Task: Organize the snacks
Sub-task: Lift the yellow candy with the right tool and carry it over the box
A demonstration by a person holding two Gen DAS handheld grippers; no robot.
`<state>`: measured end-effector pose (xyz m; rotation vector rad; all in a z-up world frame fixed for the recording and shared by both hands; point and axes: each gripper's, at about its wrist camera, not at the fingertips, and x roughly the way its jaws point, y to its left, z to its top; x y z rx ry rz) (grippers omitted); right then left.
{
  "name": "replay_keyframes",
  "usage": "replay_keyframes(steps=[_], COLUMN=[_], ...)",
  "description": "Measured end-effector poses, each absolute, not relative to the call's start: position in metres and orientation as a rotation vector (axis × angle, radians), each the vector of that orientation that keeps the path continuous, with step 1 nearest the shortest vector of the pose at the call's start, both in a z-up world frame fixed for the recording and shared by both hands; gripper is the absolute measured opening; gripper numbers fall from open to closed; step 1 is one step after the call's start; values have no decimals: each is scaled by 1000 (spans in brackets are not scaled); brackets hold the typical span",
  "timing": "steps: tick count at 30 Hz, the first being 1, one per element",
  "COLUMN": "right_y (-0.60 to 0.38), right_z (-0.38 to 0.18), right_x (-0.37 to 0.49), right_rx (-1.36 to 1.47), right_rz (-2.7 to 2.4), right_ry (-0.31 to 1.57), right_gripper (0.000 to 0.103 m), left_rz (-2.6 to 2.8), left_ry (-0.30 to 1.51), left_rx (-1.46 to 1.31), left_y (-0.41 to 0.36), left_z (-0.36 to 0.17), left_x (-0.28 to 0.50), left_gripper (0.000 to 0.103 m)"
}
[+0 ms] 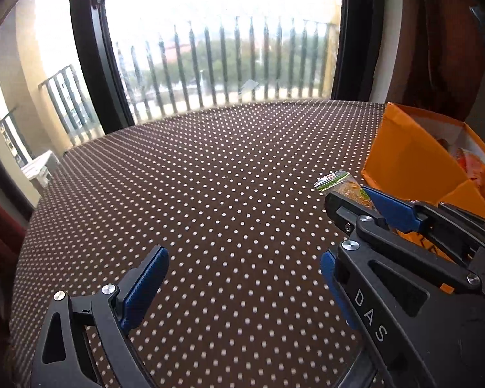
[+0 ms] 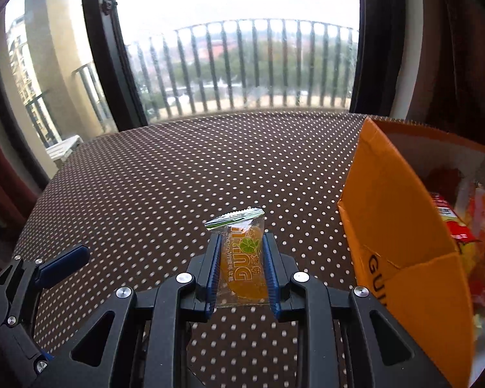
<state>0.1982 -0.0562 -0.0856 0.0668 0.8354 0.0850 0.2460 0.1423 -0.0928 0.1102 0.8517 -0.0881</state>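
right gripper (image 2: pixel 242 268) sits nearest, its blue pads closed on an orange jelly candy packet (image 2: pixel 242 268), held above the polka-dot tablecloth (image 2: pixel 194 168). the packet's long axis runs straight ahead along the fingers, its crimped silver end pointing far. left gripper (image 1: pixel 242 287) hangs just left of it, fingers spread wide with nothing between them. to the right and slightly farther stands the open orange cardboard box (image 2: pixel 388 200), already holding red and orange snack wrappers (image 2: pixel 452 223). my read: the packet must travel right, over the box's near wall, and the right hand is the closer one.
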Motion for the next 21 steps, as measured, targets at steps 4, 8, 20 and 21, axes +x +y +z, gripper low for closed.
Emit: replay_keyframes(steps=[4,8,20,21], right_y=[-55,-57,-80,-82], right_z=[-73,-59,-23,-20], right_x=[182,167,129,126], right_rx=[50,30,-11,-13], right_rz=[114,140,165,165], right_ry=[805,776,698,688], right_gripper=[28,28,28,28], left_rz=[-74,-69,-108,-111], left_ry=[812,783,717,710], left_rx=[128,127,118,119], left_y=[136,128,97,96], left_z=[-77,-63,-34,-32], left_x=[223,203,156,154], left_gripper=[96,96,96,96])
